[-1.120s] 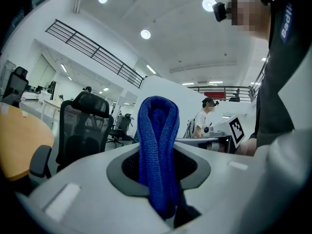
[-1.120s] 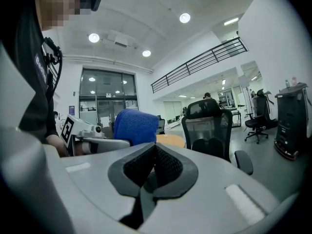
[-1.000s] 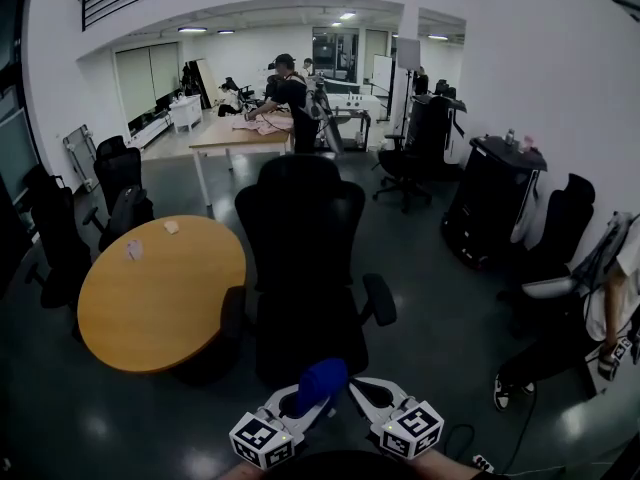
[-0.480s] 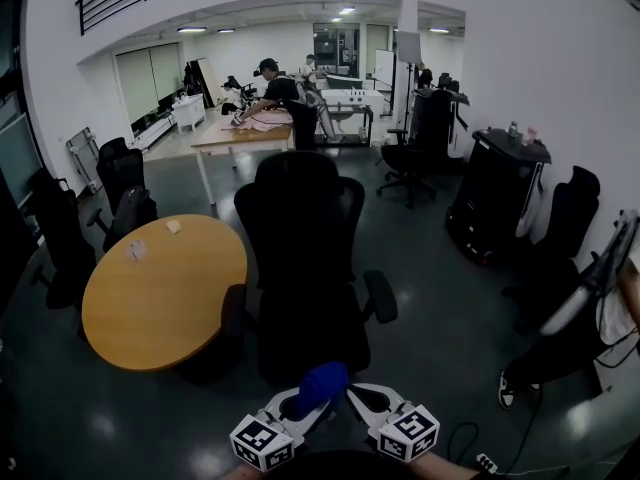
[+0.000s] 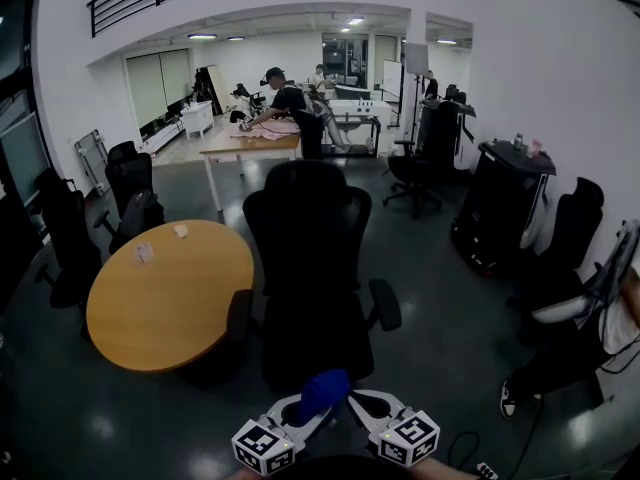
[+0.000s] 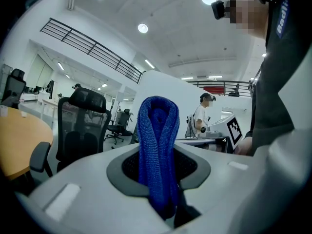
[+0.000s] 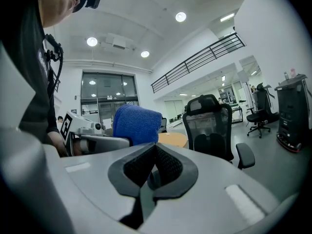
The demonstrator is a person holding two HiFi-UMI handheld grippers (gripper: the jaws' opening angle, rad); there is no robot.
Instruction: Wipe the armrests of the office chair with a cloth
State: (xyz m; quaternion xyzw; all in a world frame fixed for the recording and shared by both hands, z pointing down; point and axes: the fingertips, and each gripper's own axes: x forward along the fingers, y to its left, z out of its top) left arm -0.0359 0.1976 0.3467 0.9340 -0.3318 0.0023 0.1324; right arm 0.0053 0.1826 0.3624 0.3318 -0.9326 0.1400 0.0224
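Observation:
A black office chair stands in front of me with its back turned my way, its left armrest and right armrest sticking out at the sides. Both grippers are low at the bottom edge of the head view, well short of the chair. My left gripper is shut on a folded blue cloth, which stands up between the jaws. My right gripper is shut with nothing in it. From the right gripper view the blue cloth and the chair both show.
A round wooden table stands just left of the chair, close to its left armrest. Other black chairs line the left wall. A black cabinet and a seated person's legs are at the right. People work at a far table.
The head view has shifted slightly, so the chair sits a little lower and further right. Both grippers hold the same pose with the cloth still clamped.

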